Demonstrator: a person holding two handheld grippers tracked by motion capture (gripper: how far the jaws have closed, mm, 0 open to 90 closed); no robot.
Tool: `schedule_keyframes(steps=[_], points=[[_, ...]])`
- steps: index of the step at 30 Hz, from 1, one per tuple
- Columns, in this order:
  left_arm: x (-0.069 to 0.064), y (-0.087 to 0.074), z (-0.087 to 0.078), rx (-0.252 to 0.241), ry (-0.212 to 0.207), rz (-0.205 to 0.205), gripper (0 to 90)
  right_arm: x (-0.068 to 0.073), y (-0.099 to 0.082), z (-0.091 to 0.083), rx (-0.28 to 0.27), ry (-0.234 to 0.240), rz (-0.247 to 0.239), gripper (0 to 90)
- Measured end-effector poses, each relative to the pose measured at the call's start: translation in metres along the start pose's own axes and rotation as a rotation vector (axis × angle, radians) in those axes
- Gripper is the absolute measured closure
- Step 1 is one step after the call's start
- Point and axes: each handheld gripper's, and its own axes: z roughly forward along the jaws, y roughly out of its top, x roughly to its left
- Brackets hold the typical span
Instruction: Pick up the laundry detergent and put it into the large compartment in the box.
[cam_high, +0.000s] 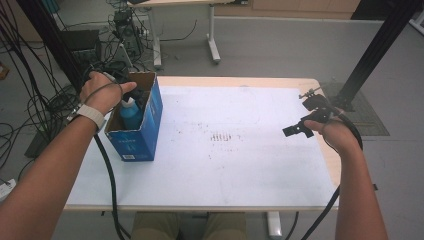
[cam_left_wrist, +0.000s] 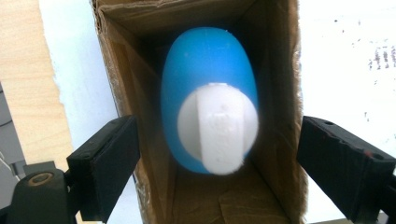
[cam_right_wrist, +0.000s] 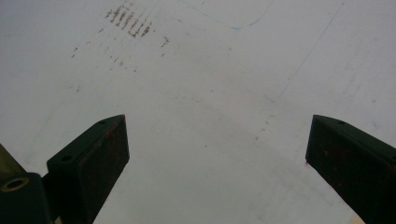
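Note:
A blue bottle (cam_high: 131, 114) with a white cap (cam_left_wrist: 218, 128) stands upright inside an open-topped blue cardboard box (cam_high: 145, 132) at the table's left side. In the left gripper view I look straight down on the bottle (cam_left_wrist: 208, 70) between the box's brown inner walls (cam_left_wrist: 275, 93). My left gripper (cam_left_wrist: 218, 140) hangs above the box, open, with its jaws spread wider than the box and touching nothing. In the high view the left hand (cam_high: 102, 92) covers it. My right gripper (cam_high: 303, 118) hovers open over the table's right side, with bare white sheet between its jaws (cam_right_wrist: 215, 135).
A white sheet (cam_high: 225, 165) covers the wooden table and has faint reddish marks (cam_high: 220, 136) at its middle. Cables and equipment lie on the floor at the left (cam_high: 45, 100). A black frame post (cam_high: 370, 55) rises at the far right corner.

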Motion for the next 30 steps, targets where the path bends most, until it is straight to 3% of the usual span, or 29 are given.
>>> schedule_keyframes(steps=[9, 15, 22, 30], points=[[-0.007, -0.002, -0.018, -0.01, -0.007, 0.035, 11.4, 0.003, 0.001, -0.003, -0.004, -0.002, -0.006, 5.9], [-0.015, -0.006, -0.034, -0.024, 0.022, 0.065, 11.4, 0.005, -0.001, -0.008, -0.01, -0.007, -0.007, 5.9], [-0.018, -0.01, -0.055, -0.038, -0.002, 0.092, 10.3, 0.007, -0.002, -0.012, -0.01, -0.012, -0.006, 5.9], [-0.03, -0.016, -0.083, -0.073, -0.028, 0.187, 8.7, 0.008, -0.002, -0.016, -0.012, -0.019, -0.009, 5.9]])
